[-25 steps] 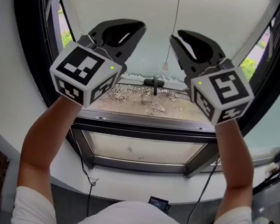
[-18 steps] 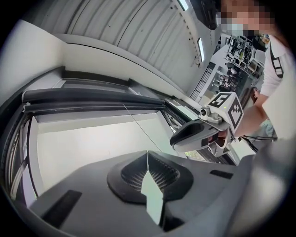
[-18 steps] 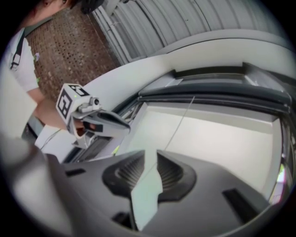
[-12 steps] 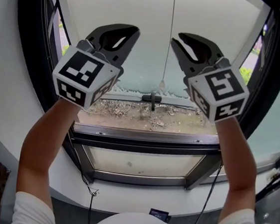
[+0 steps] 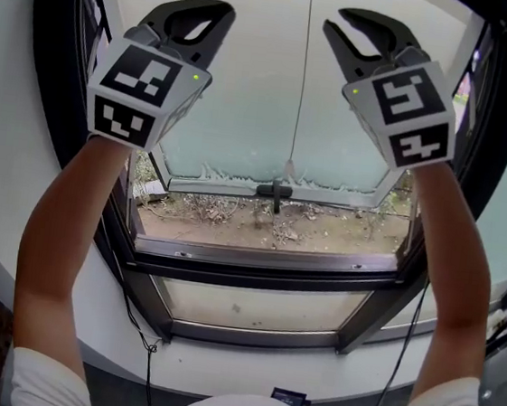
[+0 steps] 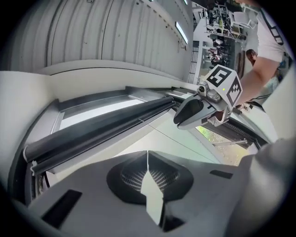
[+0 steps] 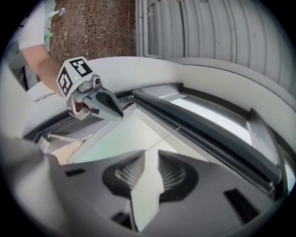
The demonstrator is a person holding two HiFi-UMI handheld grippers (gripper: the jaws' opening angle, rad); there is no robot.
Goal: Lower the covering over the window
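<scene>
Clenched empty at the left claw (image 5: 228,9), slightly parted and empty at the right claw (image 5: 334,21), either side of a thin white pull cord (image 5: 302,76), in front of the pale translucent roller blind (image 5: 247,97) hanging almost down to the littered sill (image 5: 322,237) of the black-framed window (image 5: 264,270).

No text, brand or number can be read in these pictures. The cube (image 5: 143,94) on the left gripper (image 5: 223,10), and the one on the right gripper (image 5: 336,20), carry only black and white square patterns, not letters. A small dark device (image 5: 288,398) at the bottom centre of the head view shows a bluish patch, too small to read.
</scene>
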